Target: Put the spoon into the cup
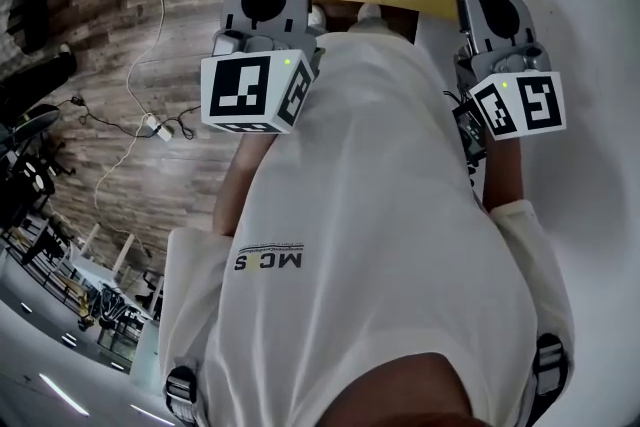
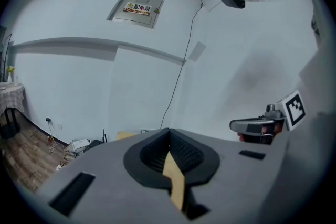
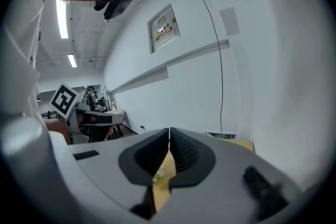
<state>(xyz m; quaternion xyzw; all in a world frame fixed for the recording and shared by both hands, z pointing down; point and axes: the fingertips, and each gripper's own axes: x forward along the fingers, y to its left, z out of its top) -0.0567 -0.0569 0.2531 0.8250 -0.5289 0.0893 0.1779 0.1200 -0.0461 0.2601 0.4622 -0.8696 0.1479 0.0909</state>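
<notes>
Grey left gripper [image 2: 169, 132] & grey right gripper [image 3: 169, 131] are clenched, empty. No spoon or cup in view; spoon prob. light, stiff, slippery: I would grasp mid-handle.

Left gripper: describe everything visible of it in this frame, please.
The left gripper has a grey, plastic-looking body with black ribbed pads on its jaws, which are shut with nothing between them. A white cube with black square markers and a small green light sits on it. It is held in the air beside the person's white shirt, pointing toward a white wall.
</notes>
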